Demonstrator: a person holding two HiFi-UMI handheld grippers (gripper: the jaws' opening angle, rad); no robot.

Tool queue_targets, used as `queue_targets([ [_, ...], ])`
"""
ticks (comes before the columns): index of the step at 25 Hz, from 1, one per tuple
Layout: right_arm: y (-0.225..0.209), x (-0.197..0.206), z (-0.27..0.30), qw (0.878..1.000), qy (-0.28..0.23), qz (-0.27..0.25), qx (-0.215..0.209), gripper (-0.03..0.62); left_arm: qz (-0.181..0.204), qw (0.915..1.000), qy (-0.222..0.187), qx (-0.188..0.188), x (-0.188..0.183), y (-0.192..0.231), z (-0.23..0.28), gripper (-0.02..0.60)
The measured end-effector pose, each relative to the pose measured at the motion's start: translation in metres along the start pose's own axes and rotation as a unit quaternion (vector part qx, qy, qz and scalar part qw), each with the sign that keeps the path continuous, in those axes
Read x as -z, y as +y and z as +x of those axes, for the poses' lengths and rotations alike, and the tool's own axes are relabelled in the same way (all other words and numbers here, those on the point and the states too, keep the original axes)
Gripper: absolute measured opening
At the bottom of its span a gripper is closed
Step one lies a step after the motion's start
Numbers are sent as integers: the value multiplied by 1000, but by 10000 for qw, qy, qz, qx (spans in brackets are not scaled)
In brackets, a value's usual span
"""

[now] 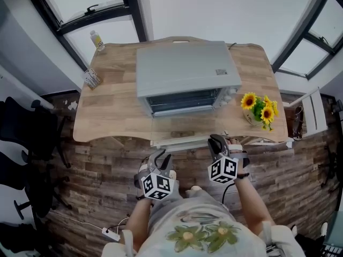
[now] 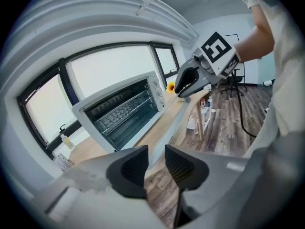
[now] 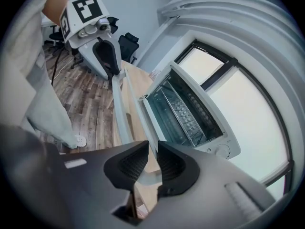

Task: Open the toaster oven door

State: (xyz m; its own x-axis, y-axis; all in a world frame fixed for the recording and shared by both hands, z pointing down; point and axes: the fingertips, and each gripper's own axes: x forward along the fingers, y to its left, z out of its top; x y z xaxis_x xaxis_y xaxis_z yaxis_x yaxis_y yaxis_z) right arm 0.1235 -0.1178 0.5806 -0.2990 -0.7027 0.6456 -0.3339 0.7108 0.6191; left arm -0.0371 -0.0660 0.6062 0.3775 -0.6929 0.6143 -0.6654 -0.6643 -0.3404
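Toaster oven mid-table on wooden table; door dropped flat toward the person; left gripper off the near table edge, jaws partly apart, empty; right gripper beside door's right front corner, jaws narrow, nothing pinched.

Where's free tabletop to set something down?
Widest bare patch: left of the oven, between it and the bottle and box. Smaller one behind the sunflowers. Front centre is crowded: open door, left gripper and right gripper near its edge.
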Motion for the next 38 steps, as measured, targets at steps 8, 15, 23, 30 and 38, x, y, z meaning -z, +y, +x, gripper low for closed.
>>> queue_targets([
  [8,4,3,-1,10000,-53,47,-13,63,724,9957,44,-570,-21,25,-5,120],
  [15,3,2,0,9999,-80,62,-13,63,1164,9917,375,-408,-18,26,17,143],
  [23,6,3,0,9999,-89,74,-44,64,1127,9910,575,-432,-9,31,26,115],
  [30,18,10,3,9998,-15,28,-207,64,981,9924,724,-180,2,21,30,103],
  [38,23,13,4,9996,-15,16,-279,65,878,9932,756,-106,6,16,30,104],
])
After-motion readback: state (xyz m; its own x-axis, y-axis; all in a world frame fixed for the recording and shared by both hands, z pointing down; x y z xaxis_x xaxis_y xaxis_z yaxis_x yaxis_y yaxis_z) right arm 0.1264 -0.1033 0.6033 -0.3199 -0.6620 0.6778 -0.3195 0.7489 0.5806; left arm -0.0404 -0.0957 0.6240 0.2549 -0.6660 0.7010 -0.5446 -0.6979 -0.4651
